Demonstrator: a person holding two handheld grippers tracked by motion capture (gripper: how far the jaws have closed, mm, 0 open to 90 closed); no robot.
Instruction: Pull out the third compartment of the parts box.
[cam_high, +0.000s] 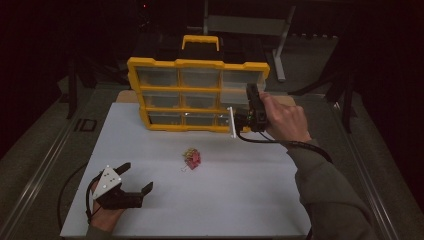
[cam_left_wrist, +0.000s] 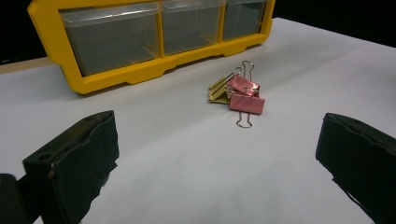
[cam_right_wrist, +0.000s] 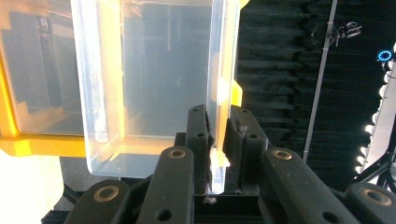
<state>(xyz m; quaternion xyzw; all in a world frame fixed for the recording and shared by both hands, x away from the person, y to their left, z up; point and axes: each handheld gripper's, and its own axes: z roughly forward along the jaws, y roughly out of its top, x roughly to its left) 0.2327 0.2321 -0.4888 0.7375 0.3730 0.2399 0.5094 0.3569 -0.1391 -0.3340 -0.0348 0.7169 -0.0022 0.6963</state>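
Note:
A yellow organizer (cam_high: 197, 95) with clear drawers stands upright at the back of the white board. Its top right drawer (cam_high: 236, 88) is pulled partly out, and my right gripper (cam_high: 251, 96) is shut on that drawer's front edge. In the right gripper view the jaws pinch the clear drawer (cam_right_wrist: 154, 84) wall, with the right gripper (cam_right_wrist: 218, 126) pressed tight on it. A small pile of pink and yellow binder clips (cam_high: 191, 158) lies mid-board. My left gripper (cam_high: 134, 179) rests open at the near left, apart from the binder clips (cam_left_wrist: 243, 95), and the left gripper (cam_left_wrist: 215, 158) holds nothing.
The white board (cam_high: 240, 200) covers the table, with dark floor and rails on both sides. Behind the organizer (cam_left_wrist: 140, 42) are a black case and metal stand legs (cam_high: 280, 55). A cable (cam_high: 280, 142) trails from the right gripper along the sleeve.

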